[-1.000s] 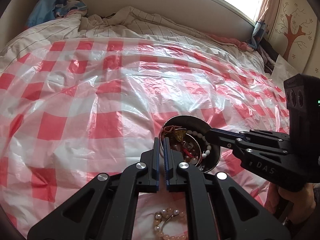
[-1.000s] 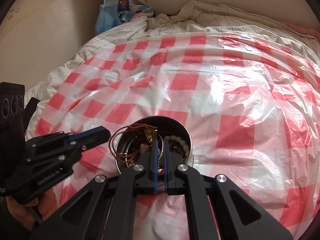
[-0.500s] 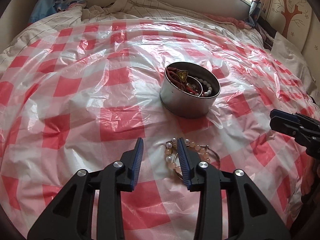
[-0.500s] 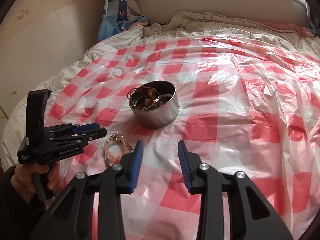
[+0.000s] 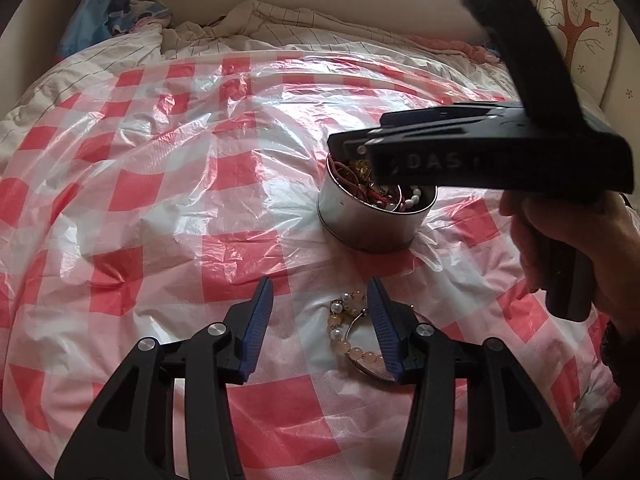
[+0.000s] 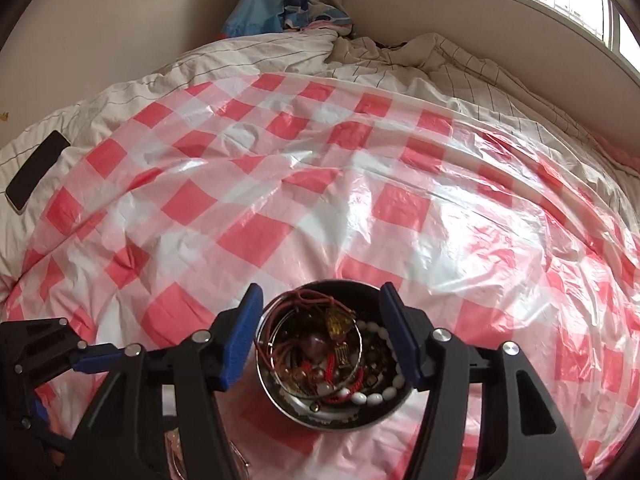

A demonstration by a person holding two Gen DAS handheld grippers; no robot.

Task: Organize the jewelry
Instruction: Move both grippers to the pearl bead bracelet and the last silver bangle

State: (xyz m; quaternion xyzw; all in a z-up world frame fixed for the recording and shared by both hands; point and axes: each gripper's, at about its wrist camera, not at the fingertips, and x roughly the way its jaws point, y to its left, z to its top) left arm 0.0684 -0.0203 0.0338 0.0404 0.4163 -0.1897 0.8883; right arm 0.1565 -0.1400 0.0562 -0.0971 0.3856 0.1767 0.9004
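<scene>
A round metal tin (image 5: 372, 224) full of tangled jewelry stands on the red-and-white checked plastic sheet (image 5: 160, 200); it also shows in the right wrist view (image 6: 304, 408). A pink and white bead bracelet (image 5: 352, 340) lies on the sheet just in front of the tin. My left gripper (image 5: 320, 328) is open, low over the sheet, with the bracelet by its right finger. My right gripper (image 6: 322, 336) is open and hangs over the tin, its fingers either side of the rim; from the left wrist view its fingertips (image 5: 348, 148) sit above the tin's far left rim.
The sheet covers a bed with a rumpled striped quilt (image 6: 280, 56) at the back. A dark phone (image 6: 38, 170) lies on the quilt at the left. A blue patterned cloth (image 5: 116, 8) and the wall stand behind. A hand (image 5: 572, 248) holds the right gripper.
My right gripper has swung forward from well back to hang over the tin, still open. My left gripper has opened a little wider and stays by the bracelet.
</scene>
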